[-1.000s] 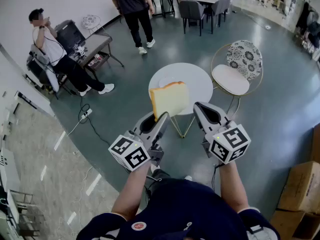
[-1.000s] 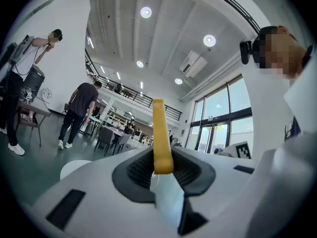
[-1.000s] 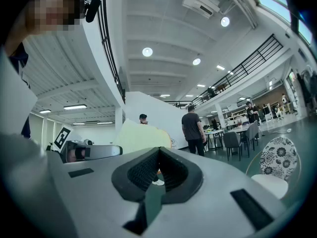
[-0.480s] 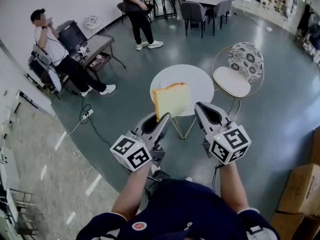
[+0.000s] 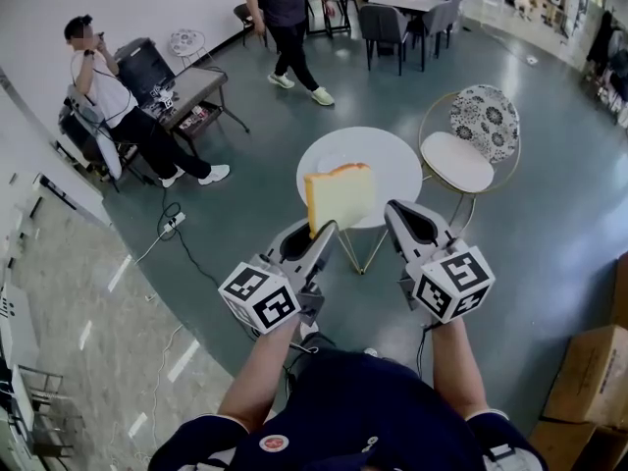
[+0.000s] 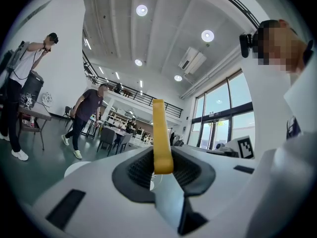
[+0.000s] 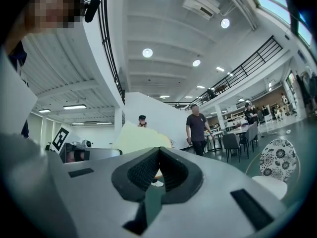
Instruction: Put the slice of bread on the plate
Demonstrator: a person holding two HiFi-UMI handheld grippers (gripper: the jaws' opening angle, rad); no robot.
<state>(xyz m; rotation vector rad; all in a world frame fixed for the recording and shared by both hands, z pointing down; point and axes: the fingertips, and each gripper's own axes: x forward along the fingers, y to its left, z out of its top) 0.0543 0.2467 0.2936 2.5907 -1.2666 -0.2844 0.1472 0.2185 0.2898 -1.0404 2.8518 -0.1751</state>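
My left gripper (image 5: 322,230) is shut on the bottom edge of a slice of bread (image 5: 340,196), which stands upright with its pale face towards me and its crust on top. In the left gripper view the bread (image 6: 161,138) shows edge-on, clamped between the dark pads. Beyond and below it stands a small round white table (image 5: 388,170) carrying a faint white plate (image 5: 329,162). My right gripper (image 5: 397,210) hovers level just right of the bread, shut and empty. The right gripper view shows the slice (image 7: 138,138) to the left of its closed pads.
A gold-framed chair with a patterned back (image 5: 471,135) stands right of the table. A person sits at the left (image 5: 108,106) near a low bench, another walks at the back (image 5: 289,18). Cardboard boxes (image 5: 589,371) sit at the right, a cable (image 5: 172,226) on the floor.
Both grippers and the bread have stayed put. The standing person at the back has walked to the right.
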